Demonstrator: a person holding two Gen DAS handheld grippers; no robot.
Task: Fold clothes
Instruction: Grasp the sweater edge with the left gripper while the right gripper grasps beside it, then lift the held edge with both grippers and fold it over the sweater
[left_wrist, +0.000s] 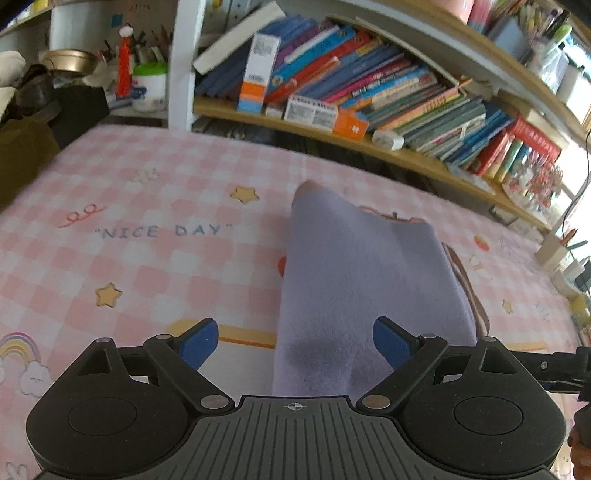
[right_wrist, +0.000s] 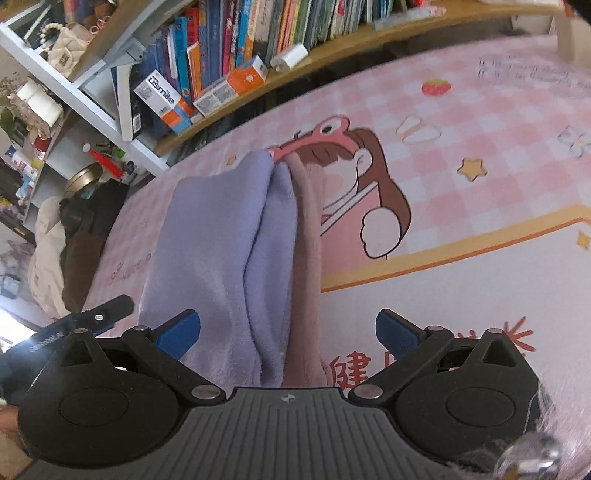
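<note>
Left wrist view: left gripper (left_wrist: 293, 341) has its blue fingers (left_wrist: 199, 341) spread wide apart, nothing pinched; the lavender garment (left_wrist: 365, 280) lies folded into a long strip on the pink checked mat (left_wrist: 147, 236), running from under the gripper away toward the bookshelf (left_wrist: 369, 99). Its left edge is straight and clean, far corner lifts a little (blurred there), a pinkish-brown layer (left_wrist: 476, 295) peeks out along the right edge. Wide bare mat to the left of the strip, around the "NICE DAY" print (left_wrist: 166, 231); less room on the right, where the right-hand tool (left_wrist: 569, 365) pokes in at the frame edge. Right wrist view: right gripper (right_wrist: 288, 334) also has fingers (right_wrist: 397, 332) held well apart, garment (right_wrist: 221, 251) passing between them but not clamped. Here the strip shows two lavender folds meeting in a crease, pinkish layer (right_wrist: 304, 258) along its right side, touching. Far end reaches the cartoon print (right_wrist: 354, 177) on the mat (right_wrist: 480, 147). Lots of open mat to the right; left of the strip the mat edge is near, with dark and pale clutter (right_wrist: 66, 236) beyond.
</note>
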